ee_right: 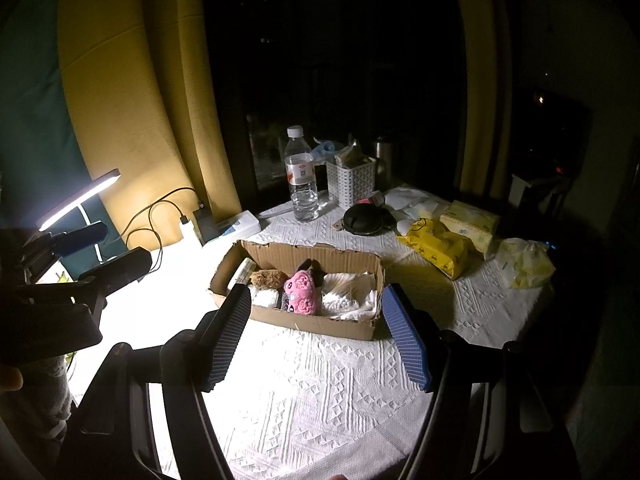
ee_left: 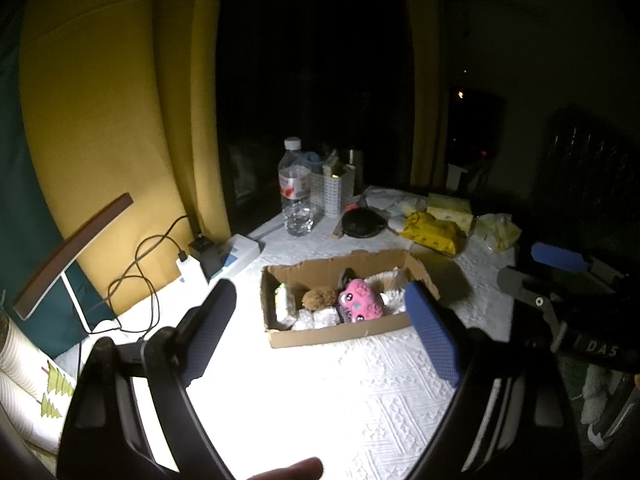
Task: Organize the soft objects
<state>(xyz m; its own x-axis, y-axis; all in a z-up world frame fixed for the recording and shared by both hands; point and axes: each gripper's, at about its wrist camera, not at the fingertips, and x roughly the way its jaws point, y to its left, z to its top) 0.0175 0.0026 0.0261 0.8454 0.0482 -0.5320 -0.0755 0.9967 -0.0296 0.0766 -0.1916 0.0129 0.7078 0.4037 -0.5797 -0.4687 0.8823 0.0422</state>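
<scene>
**A dim room lit by one desk lamp**

Yellow curtains [ee_right: 132,92] framed a dark window [ee_right: 340,80]. A lit desk lamp [ee_right: 80,200] threw a harsh white glare across the table [ee_right: 320,400], which was covered with a white textured cloth. Everything beyond the table edge lay in shadow.

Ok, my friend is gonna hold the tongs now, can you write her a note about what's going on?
Left tongs: open, holding nothing, hovering above the tablecloth in front of the cardboard box.
Right tongs: open and holding nothing too, aimed at the same box.
In the box: pink plush toy, brown fuzzy toy, white soft pieces.
Still out on the tablecloth, behind and right of the box: yellow wipes pack, tissue box, pale yellow crumpled pack.
Done: some soft things sit in the box.
Left: probably the packs on the cloth, if they belong in it.
</scene>
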